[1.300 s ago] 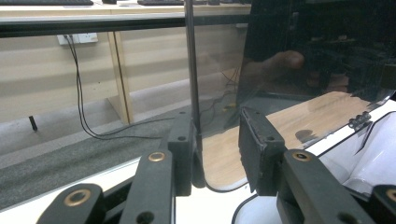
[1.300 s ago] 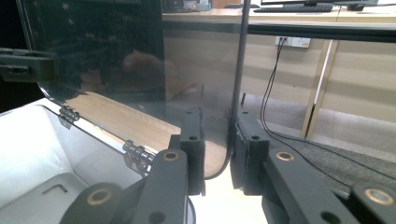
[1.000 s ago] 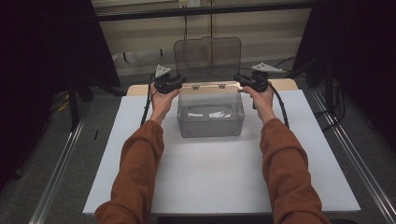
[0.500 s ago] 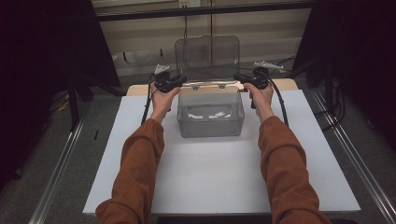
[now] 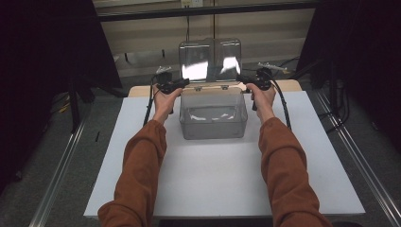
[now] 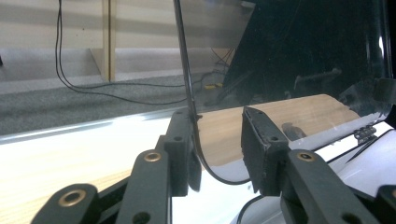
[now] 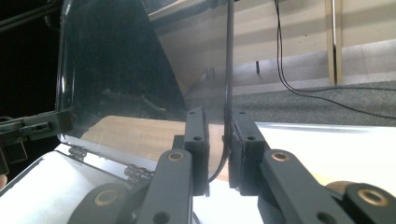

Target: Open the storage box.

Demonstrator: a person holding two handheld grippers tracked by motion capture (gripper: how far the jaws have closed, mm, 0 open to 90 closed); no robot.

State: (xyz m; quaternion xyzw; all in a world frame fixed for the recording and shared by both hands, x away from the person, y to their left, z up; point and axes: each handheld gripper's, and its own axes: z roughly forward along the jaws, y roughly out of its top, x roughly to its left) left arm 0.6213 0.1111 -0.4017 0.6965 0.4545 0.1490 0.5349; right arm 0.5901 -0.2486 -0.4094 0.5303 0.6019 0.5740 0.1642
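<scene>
Left tongs (image 6: 217, 154): jaws parted, straddling the lid's (image 5: 210, 59) left edge. Right tongs (image 7: 218, 147): nearly clenched on its right edge. Lid: upright, hinged. Clear box (image 5: 213, 113): mid-desk, toward the far edge of the white desk (image 5: 213, 184). Advice: move both sides evenly; twisting probably strains the hinges. Ample open desk nearside.

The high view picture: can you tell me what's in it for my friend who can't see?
A person in orange sleeves holds a clear plastic box on a white table, its lid standing open. The left gripper and right gripper each sit at a bottom corner of the lid.
</scene>
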